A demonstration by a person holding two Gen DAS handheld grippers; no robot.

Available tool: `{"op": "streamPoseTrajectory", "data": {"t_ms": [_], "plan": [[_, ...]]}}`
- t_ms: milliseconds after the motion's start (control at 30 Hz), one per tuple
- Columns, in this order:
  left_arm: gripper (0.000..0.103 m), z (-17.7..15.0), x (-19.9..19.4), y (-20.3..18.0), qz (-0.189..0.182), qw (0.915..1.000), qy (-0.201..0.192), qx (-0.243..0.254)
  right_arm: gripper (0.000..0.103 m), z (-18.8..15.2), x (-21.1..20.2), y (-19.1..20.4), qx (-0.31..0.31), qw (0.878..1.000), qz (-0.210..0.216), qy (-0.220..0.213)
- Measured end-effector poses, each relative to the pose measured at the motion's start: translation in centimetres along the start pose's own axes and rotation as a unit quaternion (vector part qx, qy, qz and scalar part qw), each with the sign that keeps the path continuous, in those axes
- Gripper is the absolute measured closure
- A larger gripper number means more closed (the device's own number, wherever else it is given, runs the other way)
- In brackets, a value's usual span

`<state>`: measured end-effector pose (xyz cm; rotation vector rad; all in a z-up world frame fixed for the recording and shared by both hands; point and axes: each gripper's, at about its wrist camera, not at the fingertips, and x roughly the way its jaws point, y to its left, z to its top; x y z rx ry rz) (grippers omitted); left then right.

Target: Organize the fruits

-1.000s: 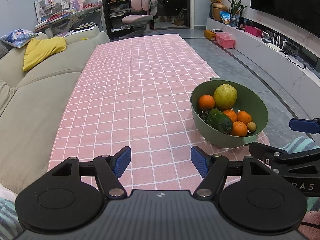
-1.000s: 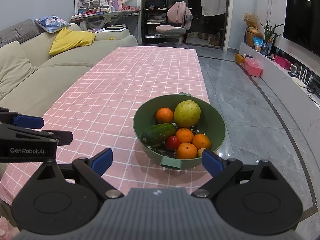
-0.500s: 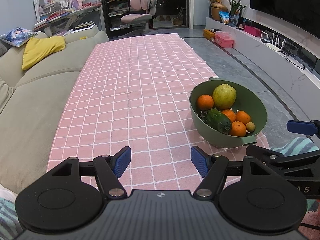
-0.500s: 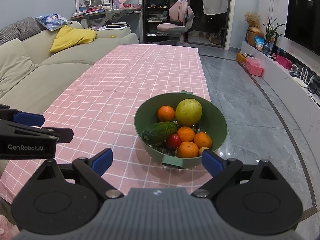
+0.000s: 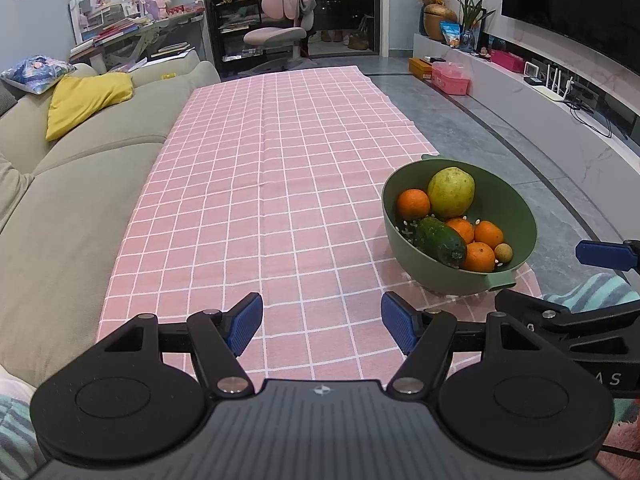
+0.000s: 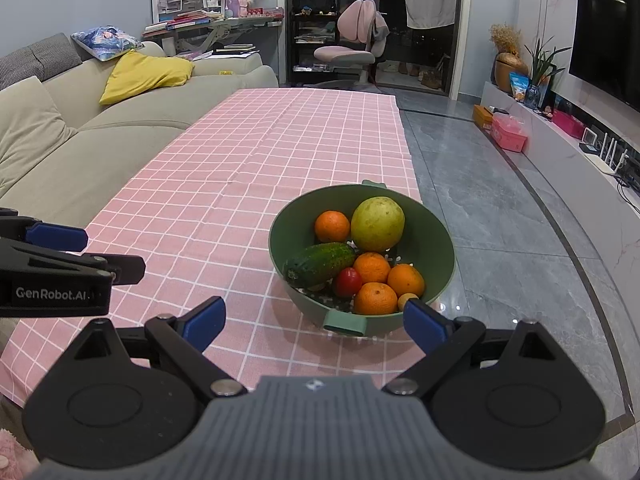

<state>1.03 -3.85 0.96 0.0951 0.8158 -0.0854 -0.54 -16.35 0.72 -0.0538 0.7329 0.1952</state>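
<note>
From the left wrist, the left gripper (image 5: 322, 322) hangs with its jaws spread and empty over the pink checked tablecloth (image 5: 256, 184), while the green bowl (image 5: 516, 216) of fruit sits to its right at the table's near right edge; a sideways reach could nudge the bowl off that edge. From the right wrist, the right gripper (image 6: 316, 324) is also wide apart and empty, near the bowl's tab handle (image 6: 345, 323). The cucumber (image 6: 320, 263) leans on piled oranges (image 6: 372, 267), so pulling one fruit may roll the others.
</note>
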Motion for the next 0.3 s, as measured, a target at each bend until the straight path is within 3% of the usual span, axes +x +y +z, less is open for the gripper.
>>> {"op": "streamPoseTrajectory", "data": {"t_ms": [300], "plan": [[0.023,-0.09,-0.18,0.13,0.003,1.0,-0.008,-0.002,0.011,-0.05,0.09,-0.07,0.0,1.0,0.001,0.001]]}}
